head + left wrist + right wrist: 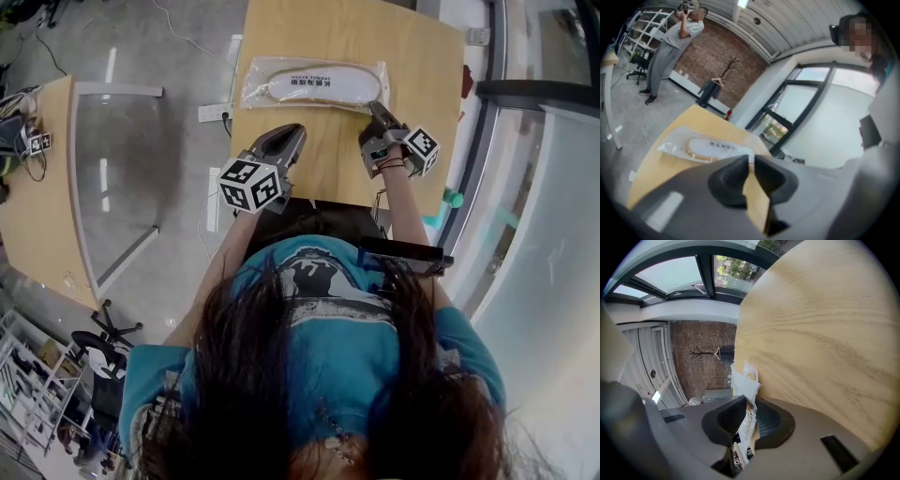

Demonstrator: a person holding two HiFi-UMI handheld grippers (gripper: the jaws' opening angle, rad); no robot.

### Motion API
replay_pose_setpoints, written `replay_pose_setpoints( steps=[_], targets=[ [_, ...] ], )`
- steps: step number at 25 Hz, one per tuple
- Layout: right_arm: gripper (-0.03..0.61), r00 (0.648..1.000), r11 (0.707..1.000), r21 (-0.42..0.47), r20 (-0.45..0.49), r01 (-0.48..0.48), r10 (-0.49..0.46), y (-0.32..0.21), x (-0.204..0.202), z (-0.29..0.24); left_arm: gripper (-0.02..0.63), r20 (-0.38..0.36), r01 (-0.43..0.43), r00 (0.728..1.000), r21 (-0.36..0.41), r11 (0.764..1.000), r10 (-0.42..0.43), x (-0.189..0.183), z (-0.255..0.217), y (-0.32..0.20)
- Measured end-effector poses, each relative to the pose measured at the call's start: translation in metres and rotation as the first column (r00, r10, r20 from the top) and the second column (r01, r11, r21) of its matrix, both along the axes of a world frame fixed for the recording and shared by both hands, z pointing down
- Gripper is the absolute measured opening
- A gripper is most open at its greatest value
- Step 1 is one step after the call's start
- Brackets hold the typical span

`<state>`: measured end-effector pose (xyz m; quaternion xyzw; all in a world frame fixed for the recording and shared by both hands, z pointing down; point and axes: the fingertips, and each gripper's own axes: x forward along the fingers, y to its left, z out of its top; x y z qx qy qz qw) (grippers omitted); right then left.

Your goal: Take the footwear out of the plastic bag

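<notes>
At nine o'clock in the head view, a second table (37, 187) is seen across the grey floor, and an office chair (103, 342) stands at about eight o'clock. A white power strip (214, 112) lies on the floor just beside the left edge of the wooden table (281, 37).

The left gripper (292, 131) is held over the near part of the wooden table, at about seven o'clock from the plastic bag (314, 84) and apart from it. In the left gripper view its jaws (750, 161) are seen drawn together, and nothing is clamped between them; only bare tabletop shows through the thin slit. Beyond them the plastic bag (677, 145) lies flat on the table at ten o'clock. Farther back, a person (670, 47) stands before a brick wall (722, 56), with a coat stand (727, 70) to the right.

The bag lies crosswise on the table at twelve o'clock in the head view. The slipper (323, 87), white with a tan edge and a printed strip, is enclosed in it (710, 147).

The right gripper (375, 109) is placed at the bag's three o'clock end. In the right gripper view its jaws (749, 408) are seen clamped on a crumpled fold of the plastic bag (744, 383), which stands up between the pads.
</notes>
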<state>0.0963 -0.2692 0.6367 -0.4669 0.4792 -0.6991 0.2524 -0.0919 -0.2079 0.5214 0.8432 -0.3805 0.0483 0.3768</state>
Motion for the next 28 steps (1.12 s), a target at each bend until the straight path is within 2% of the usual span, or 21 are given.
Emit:
replay_pose_setpoints(
  steps=[4, 7, 9, 13, 17, 20, 22, 25, 28],
  targets=[
    [0.046, 0.998, 1.0, -0.018, 0.067, -0.015, 0.016, 0.01, -0.001, -0.011, 0.098, -0.117, -0.016, 0.993, -0.113, 0.994, 0.003, 0.024, 0.015, 0.001],
    [0.031, 0.997, 1.0, -0.017, 0.082, -0.005, 0.006, 0.017, -0.002, -0.021, 0.13, -0.231, 0.016, 0.971, -0.221, 0.975, -0.068, 0.032, 0.029, -0.005],
    [0.028, 0.996, 1.0, -0.002, 0.094, 0.009, -0.008, 0.018, -0.005, -0.026, 0.157, -0.309, 0.047, 0.94, -0.31, 0.95, -0.147, 0.029, 0.04, -0.011],
    [0.02, 0.991, 1.0, 0.012, 0.134, 0.007, -0.009, 0.022, -0.008, -0.035, 0.217, -0.441, 0.093, 0.84, -0.456, 0.885, -0.315, 0.02, 0.058, -0.021],
    [0.018, 0.985, 0.999, 0.032, 0.173, 0.009, -0.014, 0.027, -0.005, -0.044, 0.243, -0.495, 0.12, 0.777, -0.491, 0.863, -0.39, 0.021, 0.064, -0.028],
    [0.018, 0.978, 0.998, 0.057, 0.208, 0.007, -0.019, 0.03, -0.002, -0.051, 0.258, -0.543, 0.15, 0.698, -0.526, 0.837, -0.466, 0.022, 0.067, -0.038],
    [0.018, 0.97, 0.997, 0.073, 0.24, 0.006, -0.023, 0.032, -0.003, -0.056, 0.258, -0.554, 0.171, 0.657, -0.551, 0.817, -0.511, 0.02, 0.072, -0.044],
    [0.017, 0.96, 0.994, 0.106, 0.274, 0.03, -0.059, 0.035, -0.008, -0.064, 0.257, -0.549, 0.199, 0.638, -0.559, 0.805, -0.54, 0.019, 0.077, -0.05],
    [0.018, 0.968, 0.988, 0.126, 0.226, 0.085, -0.112, 0.038, -0.01, -0.067, 0.172, -0.563, 0.21, 0.628, -0.541, 0.814, -0.537, 0.018, 0.073, -0.053]
  ],
)
